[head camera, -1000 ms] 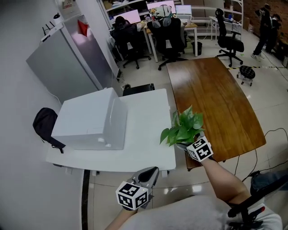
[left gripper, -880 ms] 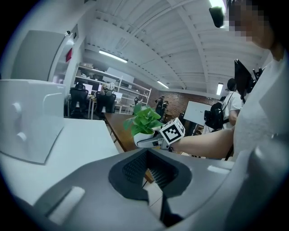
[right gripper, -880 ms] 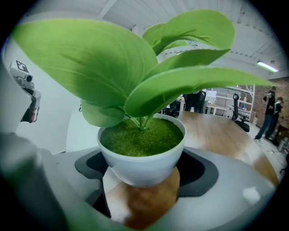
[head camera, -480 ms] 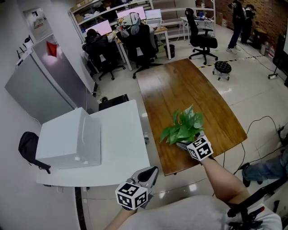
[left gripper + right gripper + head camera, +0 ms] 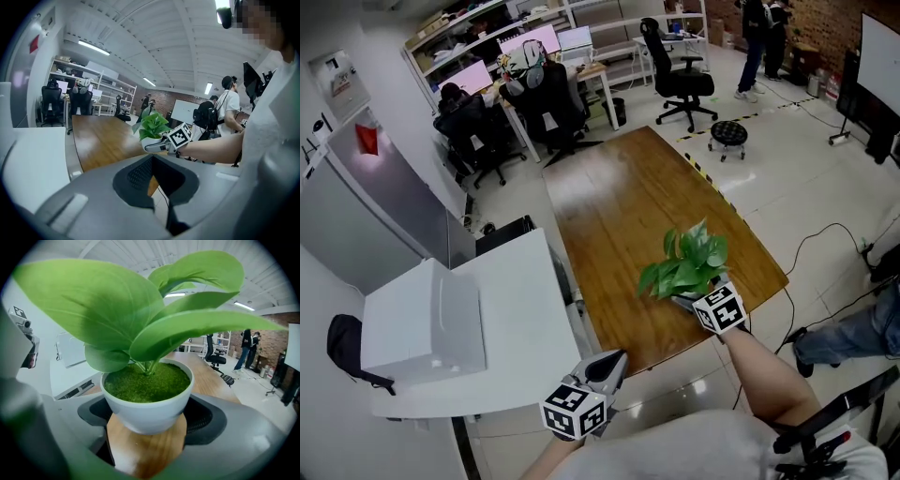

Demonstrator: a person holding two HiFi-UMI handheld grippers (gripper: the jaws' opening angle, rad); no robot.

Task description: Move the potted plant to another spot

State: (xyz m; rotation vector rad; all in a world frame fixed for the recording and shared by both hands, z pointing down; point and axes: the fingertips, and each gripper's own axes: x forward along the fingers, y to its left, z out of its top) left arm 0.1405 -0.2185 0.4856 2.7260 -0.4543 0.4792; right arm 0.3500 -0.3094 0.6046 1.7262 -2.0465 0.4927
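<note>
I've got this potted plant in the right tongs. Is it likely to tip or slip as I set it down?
Probably top-heavy: the leaves spread much wider than the pot, so it may tip if tilted. The pot looks smooth and rounded where the right tongs clamp it, so the grip could slip; lower it upright. The leaves look soft and would likely bend if bumped.

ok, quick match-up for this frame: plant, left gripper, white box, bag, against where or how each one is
Things:
1. potted plant
2. left gripper
3. white box
4. bag

Place or state:
A. on the white table
B. jaws together, nothing in them
C. black, beside the white table at the head view's left edge
D. gripped between the jaws of the right gripper

Pairs: 1-D, 2-B, 3-A, 4-C
</note>
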